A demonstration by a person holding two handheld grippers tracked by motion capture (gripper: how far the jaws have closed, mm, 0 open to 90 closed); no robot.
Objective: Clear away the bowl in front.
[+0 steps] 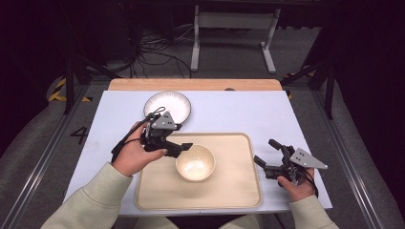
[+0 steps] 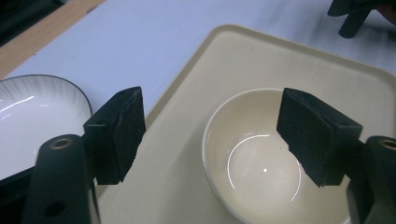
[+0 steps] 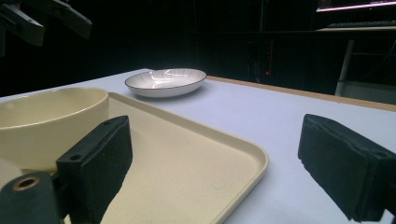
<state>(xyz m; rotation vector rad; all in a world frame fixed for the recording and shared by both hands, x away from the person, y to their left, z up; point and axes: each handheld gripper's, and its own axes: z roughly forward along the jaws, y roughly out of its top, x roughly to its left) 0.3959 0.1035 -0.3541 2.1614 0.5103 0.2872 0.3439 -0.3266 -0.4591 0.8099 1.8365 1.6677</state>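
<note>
Dark floor, cables and a metal frame lie behind the pale blue table in the high view, where a cream tray sits near the front edge with a cream bowl on its left half and a white plate farther back on the bare table. At the bowl's left rim the left gripper hangs with jaws spread and nothing between them; off the tray's right edge the right gripper rests low, also spread and empty. From the left gripper view, the bowl stands upright below and between the wide jaws, untouched by either pad, with the plate off to the left. Looking along the right gripper, the bowl is seen side-on beyond the left jaw, and the tray's corner lies between the open jaws. Glossy highlights suggest glazed ceramic or melamine: stiff, slick, moderately light, likely to chip if dropped. Its rim wall, one pad inside and one outside, looks the surest hold.
</note>
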